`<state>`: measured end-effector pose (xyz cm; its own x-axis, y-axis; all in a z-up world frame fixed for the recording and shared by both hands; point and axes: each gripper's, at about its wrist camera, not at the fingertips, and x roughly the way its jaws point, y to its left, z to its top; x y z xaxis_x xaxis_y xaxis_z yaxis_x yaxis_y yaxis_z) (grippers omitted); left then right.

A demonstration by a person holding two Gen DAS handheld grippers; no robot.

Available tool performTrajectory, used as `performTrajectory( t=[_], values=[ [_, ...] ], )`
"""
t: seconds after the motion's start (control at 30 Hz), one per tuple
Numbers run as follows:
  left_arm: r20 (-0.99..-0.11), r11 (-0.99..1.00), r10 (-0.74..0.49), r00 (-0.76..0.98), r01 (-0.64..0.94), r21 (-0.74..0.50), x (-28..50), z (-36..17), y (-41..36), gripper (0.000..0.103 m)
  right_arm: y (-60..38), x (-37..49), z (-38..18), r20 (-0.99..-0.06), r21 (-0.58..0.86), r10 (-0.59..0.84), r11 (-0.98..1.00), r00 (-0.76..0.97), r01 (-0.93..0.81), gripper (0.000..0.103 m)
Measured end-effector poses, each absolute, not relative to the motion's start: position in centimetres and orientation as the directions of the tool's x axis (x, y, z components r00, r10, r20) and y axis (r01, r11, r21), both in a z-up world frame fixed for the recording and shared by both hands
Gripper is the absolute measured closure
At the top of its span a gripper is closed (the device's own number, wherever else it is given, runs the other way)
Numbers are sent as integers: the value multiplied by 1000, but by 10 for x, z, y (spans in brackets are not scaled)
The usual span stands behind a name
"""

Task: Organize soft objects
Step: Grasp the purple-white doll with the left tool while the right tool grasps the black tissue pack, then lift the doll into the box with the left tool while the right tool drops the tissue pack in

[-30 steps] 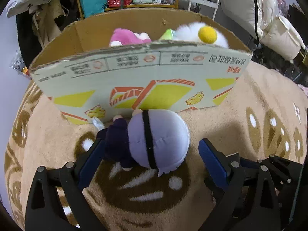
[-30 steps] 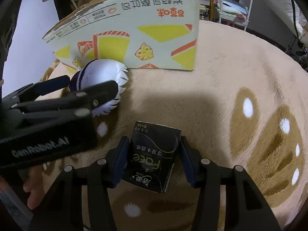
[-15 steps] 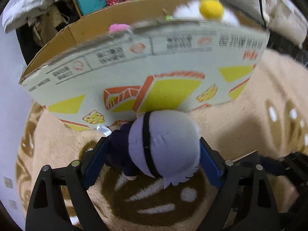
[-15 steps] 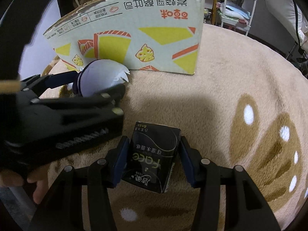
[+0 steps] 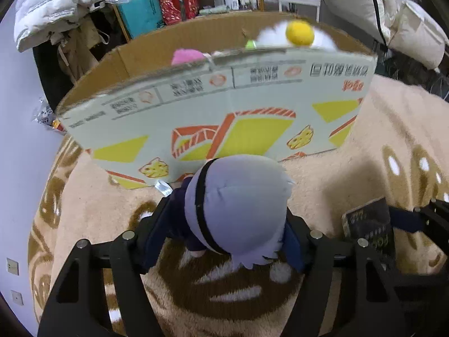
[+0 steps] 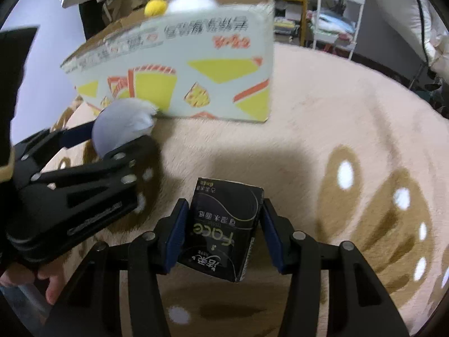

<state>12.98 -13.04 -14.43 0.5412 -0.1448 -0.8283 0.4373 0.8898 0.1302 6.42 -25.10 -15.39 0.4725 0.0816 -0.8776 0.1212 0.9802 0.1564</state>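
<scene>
1. Furthest left, a white padded jacket (image 5: 53, 2) lay heaped over dark clutter, with a teal bag (image 5: 140, 14) and a red bag (image 5: 176, 0) on the shelf beside it.
2. The left gripper (image 5: 221, 233) was clamped on a plush doll (image 5: 235, 210), its blue pads pressing the doll's pale lavender head and dark body from either side. The doll hung just in front of the printed face of the cardboard box (image 5: 213, 106); whether they touched, I could not tell.
3. Seen from the right wrist camera, the same doll (image 6: 120, 132) sat between the left gripper's fingers (image 6: 75, 134), near the box's lower left corner.
4. The open-topped box (image 6: 179, 67) stood on the tan carpet (image 6: 322, 112). A pink plush (image 5: 186, 55) and a white plush with a yellow ball (image 5: 297, 35) poked above its near rim.
5. Right of the doll, the right gripper (image 6: 223, 230) was closed on a black tissue pack (image 6: 224, 227), blue pads flat against both its sides, the pack held over the carpet and well apart from the box.
6. That pack (image 5: 370, 229) also showed at the right edge of the left wrist view.
7. Further right stood a white metal cart (image 6: 334, 14), and beyond it pale bedding (image 5: 393, 8).
</scene>
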Motion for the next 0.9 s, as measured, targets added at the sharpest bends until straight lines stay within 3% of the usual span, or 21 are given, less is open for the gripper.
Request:
performTrajectory(
  t=[0.1, 0.2, 0.47, 0.9],
  values=[
    [-825, 897, -178, 536, 434, 88, 124, -138, -123, 47, -254, 59, -142, -855, 147, 65, 982, 514, 120, 49],
    [-825, 897, -190, 532, 437, 74, 128, -136, -118, 50, -257, 58, -136, -846, 152, 64, 980, 530, 124, 49],
    [-788, 912, -241, 567, 409, 15, 114, -110, -104, 50, -261, 53, -113, -788, 151, 49, 982, 614, 116, 49],
    [-645, 925, -335, 687, 371, -85, 82, -42, -69, 50, -258, 43, -66, -642, 131, 41, 990, 766, 57, 49]
  ],
)
